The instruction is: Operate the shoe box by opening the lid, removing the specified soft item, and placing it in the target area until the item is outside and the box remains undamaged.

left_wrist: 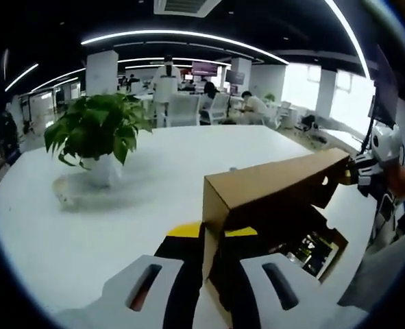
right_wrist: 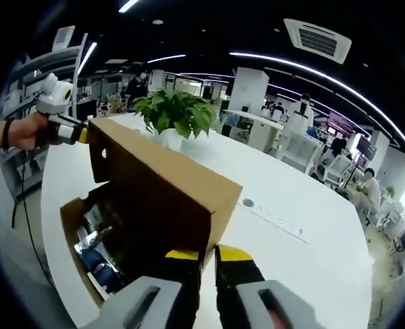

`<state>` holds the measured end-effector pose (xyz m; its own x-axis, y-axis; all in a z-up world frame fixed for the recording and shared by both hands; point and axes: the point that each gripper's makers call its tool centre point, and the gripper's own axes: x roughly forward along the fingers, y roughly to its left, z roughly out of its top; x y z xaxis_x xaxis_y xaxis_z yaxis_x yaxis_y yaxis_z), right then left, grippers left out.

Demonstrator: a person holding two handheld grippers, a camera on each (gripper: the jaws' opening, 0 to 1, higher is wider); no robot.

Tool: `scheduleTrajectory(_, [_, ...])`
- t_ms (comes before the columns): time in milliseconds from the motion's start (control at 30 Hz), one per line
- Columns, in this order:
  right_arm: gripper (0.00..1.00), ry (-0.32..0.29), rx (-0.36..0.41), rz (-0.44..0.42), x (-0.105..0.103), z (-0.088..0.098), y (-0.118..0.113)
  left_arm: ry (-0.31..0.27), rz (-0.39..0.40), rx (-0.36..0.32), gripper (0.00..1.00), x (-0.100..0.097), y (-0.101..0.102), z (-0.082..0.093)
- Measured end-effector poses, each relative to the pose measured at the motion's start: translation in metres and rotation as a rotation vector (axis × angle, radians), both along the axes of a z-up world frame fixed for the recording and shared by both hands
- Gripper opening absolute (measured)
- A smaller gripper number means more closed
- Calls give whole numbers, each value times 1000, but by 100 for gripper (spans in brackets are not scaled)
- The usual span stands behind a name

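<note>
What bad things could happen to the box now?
The lid is pinched at both ends, by the left gripper and the right gripper; pulling unevenly could tear the cardboard. The box sits near the table edge and might slide off. The potted plant stands close behind.

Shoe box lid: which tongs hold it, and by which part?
Both tongs: left and right each pinch an opposite end corner of the raised lid; box stays on the table.
</note>
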<state>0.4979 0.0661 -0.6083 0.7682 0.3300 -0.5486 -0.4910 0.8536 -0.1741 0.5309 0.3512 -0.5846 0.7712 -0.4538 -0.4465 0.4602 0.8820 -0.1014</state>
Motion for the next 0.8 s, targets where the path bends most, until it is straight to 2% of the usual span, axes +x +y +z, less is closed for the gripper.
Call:
scheduleTrajectory(400, [0, 28, 14, -17, 15, 0, -3, -2, -2, 10, 5, 18, -1, -1])
scheduleTrajectory(800, [0, 56, -16, -4, 34, -4, -5, 10, -19, 43, 4, 39, -4, -6])
